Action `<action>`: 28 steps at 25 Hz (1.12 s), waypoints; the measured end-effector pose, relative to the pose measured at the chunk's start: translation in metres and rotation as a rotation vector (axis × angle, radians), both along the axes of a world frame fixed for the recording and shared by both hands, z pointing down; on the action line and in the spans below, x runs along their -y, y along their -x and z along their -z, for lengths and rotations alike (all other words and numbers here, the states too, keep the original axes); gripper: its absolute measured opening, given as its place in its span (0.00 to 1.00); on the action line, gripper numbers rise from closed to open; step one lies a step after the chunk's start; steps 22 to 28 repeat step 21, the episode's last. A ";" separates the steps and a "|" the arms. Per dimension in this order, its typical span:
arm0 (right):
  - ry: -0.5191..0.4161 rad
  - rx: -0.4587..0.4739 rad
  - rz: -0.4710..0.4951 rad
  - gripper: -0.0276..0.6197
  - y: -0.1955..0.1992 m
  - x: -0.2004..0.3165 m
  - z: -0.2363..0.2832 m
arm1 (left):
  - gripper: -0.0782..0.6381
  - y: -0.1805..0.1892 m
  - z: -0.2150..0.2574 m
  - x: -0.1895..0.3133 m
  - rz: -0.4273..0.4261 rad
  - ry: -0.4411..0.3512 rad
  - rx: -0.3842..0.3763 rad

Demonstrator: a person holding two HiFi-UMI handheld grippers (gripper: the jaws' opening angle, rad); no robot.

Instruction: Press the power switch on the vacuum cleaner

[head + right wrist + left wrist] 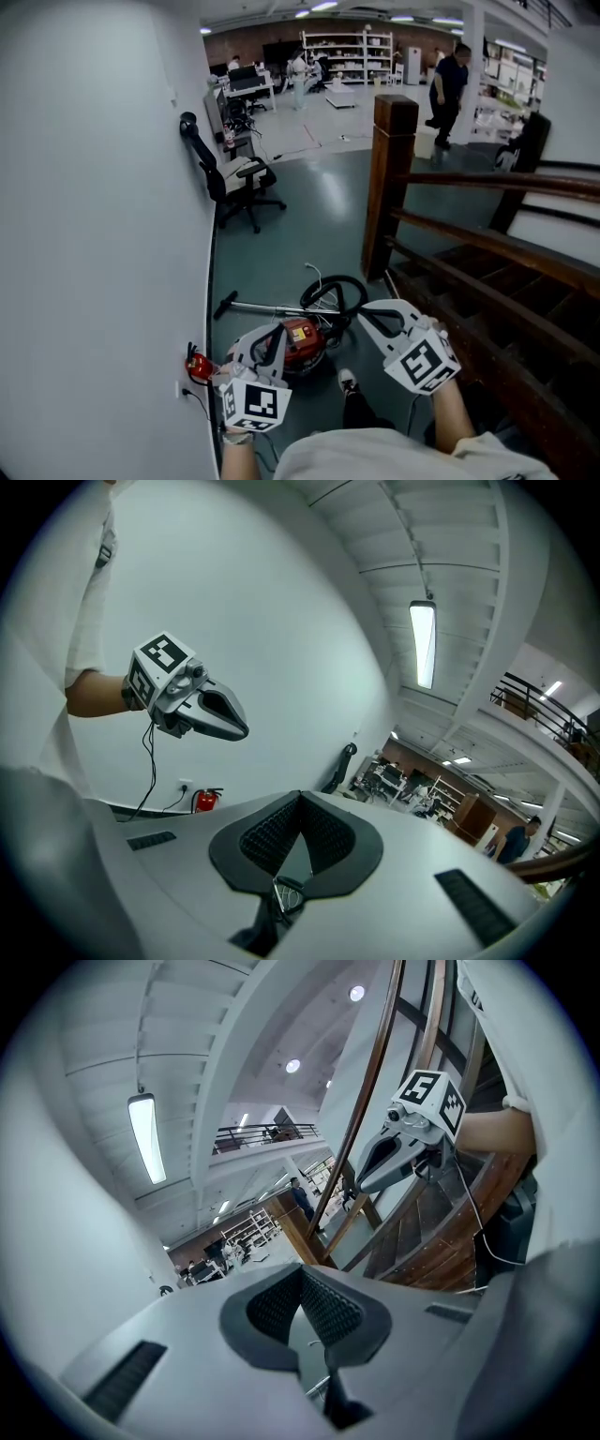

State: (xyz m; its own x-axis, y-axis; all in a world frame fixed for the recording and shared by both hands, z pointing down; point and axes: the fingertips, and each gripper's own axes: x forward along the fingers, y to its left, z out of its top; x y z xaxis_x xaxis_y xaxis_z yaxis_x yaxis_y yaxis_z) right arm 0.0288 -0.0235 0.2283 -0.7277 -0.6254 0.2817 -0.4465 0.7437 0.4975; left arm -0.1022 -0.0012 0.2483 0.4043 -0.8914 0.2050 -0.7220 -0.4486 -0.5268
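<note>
Red vacuum (302,345) on floor (309,216) below; left claw (277,330), right claw (365,313) closed, empty. Risk: switch unseen, press lands elsewhere.

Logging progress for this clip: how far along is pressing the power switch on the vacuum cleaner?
Done: nothing visible. The red vacuum cleaner lies on the floor with neither gripper on it. In hand: the left gripper and right gripper are held above it, both shut and empty, pointing out across the room. Left: bring one down to the vacuum cleaner and press the switch, which is too small to make out here.
</note>
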 end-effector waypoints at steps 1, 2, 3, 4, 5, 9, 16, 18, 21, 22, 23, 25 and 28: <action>0.000 0.001 -0.001 0.09 0.000 0.000 0.000 | 0.11 0.000 0.000 0.000 0.000 -0.001 -0.001; -0.001 0.002 -0.001 0.09 -0.001 0.000 0.000 | 0.11 -0.001 0.000 0.001 0.000 -0.002 -0.002; -0.001 0.002 -0.001 0.09 -0.001 0.001 0.000 | 0.11 -0.001 -0.001 0.002 0.000 -0.001 -0.003; -0.002 0.002 -0.001 0.09 -0.002 0.001 0.000 | 0.11 -0.002 -0.001 0.002 -0.001 -0.001 -0.004; -0.002 0.001 -0.002 0.09 -0.003 0.001 0.000 | 0.11 -0.003 -0.001 0.003 -0.001 0.000 -0.004; 0.000 -0.001 -0.003 0.09 -0.006 0.003 -0.002 | 0.11 -0.007 -0.002 0.006 -0.004 0.001 -0.005; 0.006 -0.007 -0.005 0.09 -0.004 0.002 -0.010 | 0.11 -0.006 -0.010 0.005 -0.007 0.010 -0.008; 0.009 -0.007 -0.008 0.09 -0.005 0.002 -0.009 | 0.11 -0.007 -0.009 0.005 -0.009 0.014 -0.007; 0.010 -0.004 -0.009 0.09 -0.007 0.003 -0.007 | 0.11 -0.011 -0.005 0.005 -0.014 0.020 -0.007; 0.010 -0.004 -0.009 0.09 -0.007 0.003 -0.007 | 0.11 -0.011 -0.005 0.005 -0.014 0.020 -0.007; 0.010 -0.004 -0.009 0.09 -0.007 0.003 -0.007 | 0.11 -0.011 -0.005 0.005 -0.014 0.020 -0.007; 0.010 -0.004 -0.009 0.09 -0.007 0.003 -0.007 | 0.11 -0.011 -0.005 0.005 -0.014 0.020 -0.007; 0.010 -0.004 -0.009 0.09 -0.007 0.003 -0.007 | 0.11 -0.011 -0.005 0.005 -0.014 0.020 -0.007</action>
